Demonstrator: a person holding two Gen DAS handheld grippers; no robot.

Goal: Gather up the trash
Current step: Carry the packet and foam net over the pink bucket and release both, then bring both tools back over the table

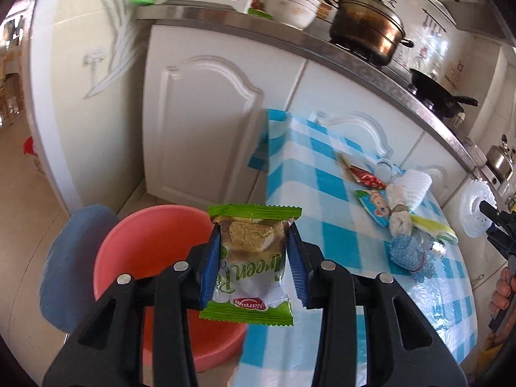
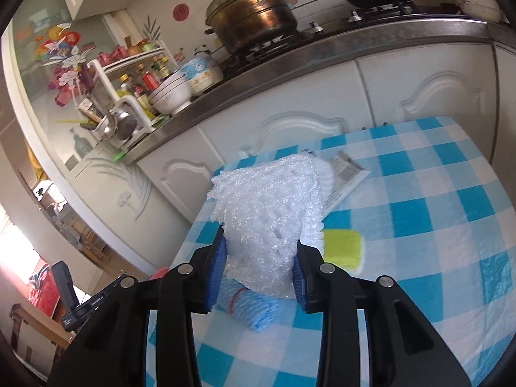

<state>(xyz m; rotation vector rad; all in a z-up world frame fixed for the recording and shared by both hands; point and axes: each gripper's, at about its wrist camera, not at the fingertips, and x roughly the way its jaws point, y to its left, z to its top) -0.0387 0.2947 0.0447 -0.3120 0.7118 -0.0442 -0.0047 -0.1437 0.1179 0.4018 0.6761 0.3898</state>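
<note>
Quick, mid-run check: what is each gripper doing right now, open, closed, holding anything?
Left gripper: closed on the green snack wrapper, near the pink basin.
Right gripper: closed on the white foam net, above the checked tablecloth.

The snack wrapper (image 1: 250,266) was glossy plastic film. The foam net (image 2: 267,222) looked white and bumpy. The tablecloth (image 2: 435,225) shone like plastic. The pot (image 2: 254,16) was tarnished metal.

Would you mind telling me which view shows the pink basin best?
The left wrist view: the pink basin sits on the floor beside the table, mostly visible behind the left gripper. The right wrist view shows only a pink sliver past the table edge.
</note>
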